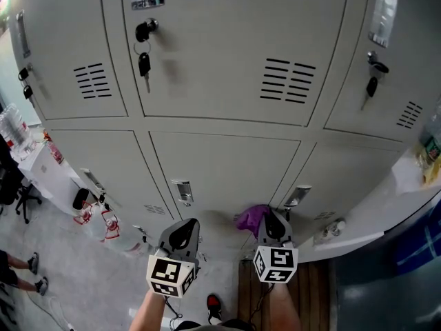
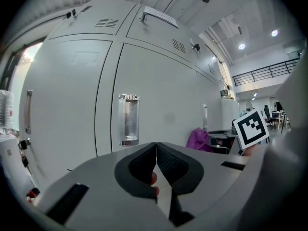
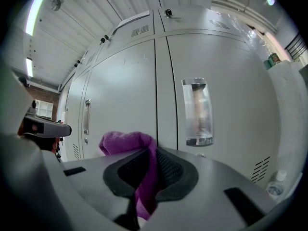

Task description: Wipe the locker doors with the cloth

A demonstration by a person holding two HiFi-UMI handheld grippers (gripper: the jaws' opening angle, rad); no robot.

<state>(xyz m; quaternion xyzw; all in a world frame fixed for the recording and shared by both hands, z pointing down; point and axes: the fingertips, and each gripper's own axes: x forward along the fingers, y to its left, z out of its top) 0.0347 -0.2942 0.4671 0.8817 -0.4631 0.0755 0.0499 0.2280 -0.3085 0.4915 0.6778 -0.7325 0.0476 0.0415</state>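
Grey locker doors [image 1: 227, 164] fill the head view, two rows of them, with keys hanging in the upper locks. My right gripper [image 1: 270, 225] is shut on a purple cloth [image 1: 252, 216], which bunches out past the jaws close to the lower doors near a recessed handle [image 1: 297, 196]. In the right gripper view the cloth [image 3: 130, 143] sticks up between the pads [image 3: 171, 170] before a lower door [image 3: 216, 109]. My left gripper [image 1: 180, 234] is shut with nothing in it, below another handle [image 1: 182, 191]. In the left gripper view its jaws [image 2: 156, 163] meet, facing a door handle [image 2: 128, 119].
A white counter [image 1: 372, 212] with a small bottle [image 1: 336, 227] runs along the right. At the left stand a white table [image 1: 41, 161] with clutter, a dark chair [image 1: 17, 188] and bags [image 1: 103, 223] on the floor. A person's shoe [image 1: 213, 307] shows below.
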